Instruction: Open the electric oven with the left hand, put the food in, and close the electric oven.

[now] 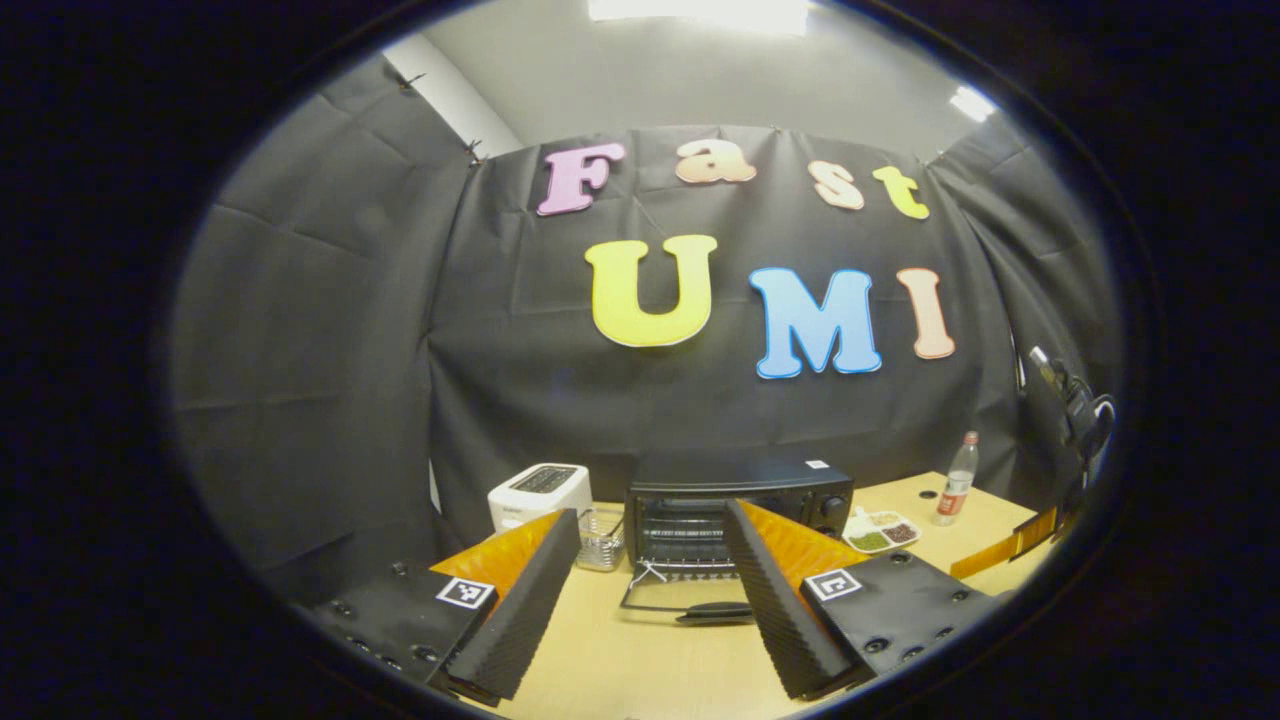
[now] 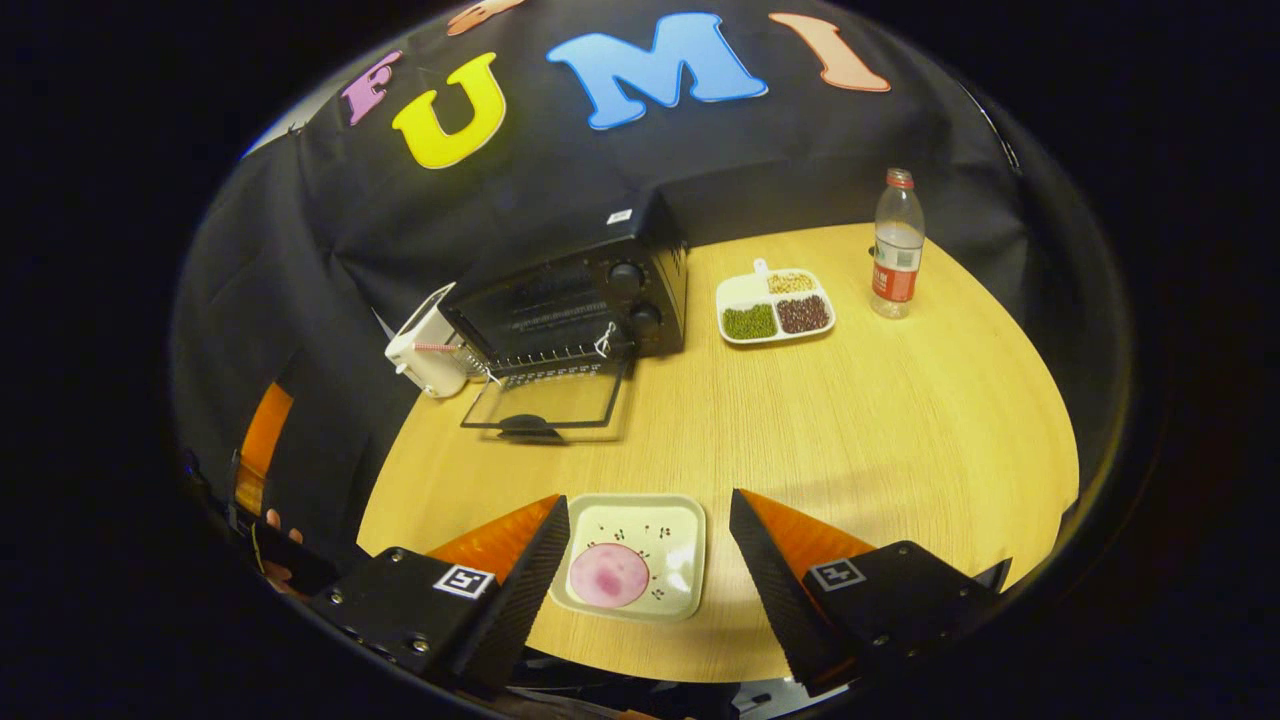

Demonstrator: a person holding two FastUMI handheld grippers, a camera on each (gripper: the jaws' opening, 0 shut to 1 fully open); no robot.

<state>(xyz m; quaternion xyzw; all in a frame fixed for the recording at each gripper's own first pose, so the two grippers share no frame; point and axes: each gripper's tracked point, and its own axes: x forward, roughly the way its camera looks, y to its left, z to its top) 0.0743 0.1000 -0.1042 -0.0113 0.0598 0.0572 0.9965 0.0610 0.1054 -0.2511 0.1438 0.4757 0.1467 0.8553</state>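
In the left gripper view, nearest me is my left tool (image 1: 650, 590), its fingers spread wide with nothing between them, hovering low over the bench (image 1: 600, 660). Straight ahead of it stands the electric oven (image 1: 738, 505), its glass door (image 1: 688, 600) already dropped flat toward me, with the door's handle sitting just past the fingertips. A white toaster (image 1: 538, 493) sits ahead and to the left of the tool, a divided dish (image 1: 880, 530) and a bottle (image 1: 957, 480) ahead and to the right.

In the right gripper view, closest is my right tool (image 2: 650, 575), jaws wide apart and empty. The square plate (image 2: 632, 555) lies on the bench directly between the fingers, touching neither, with the pink slice of food (image 2: 608, 575) on its left half. The oven cavity lies well ahead and slightly left of this tool. I judge the right tool the nearer one to the food, so the next move is closing on the plate, then carrying it forward and left over the lowered door.
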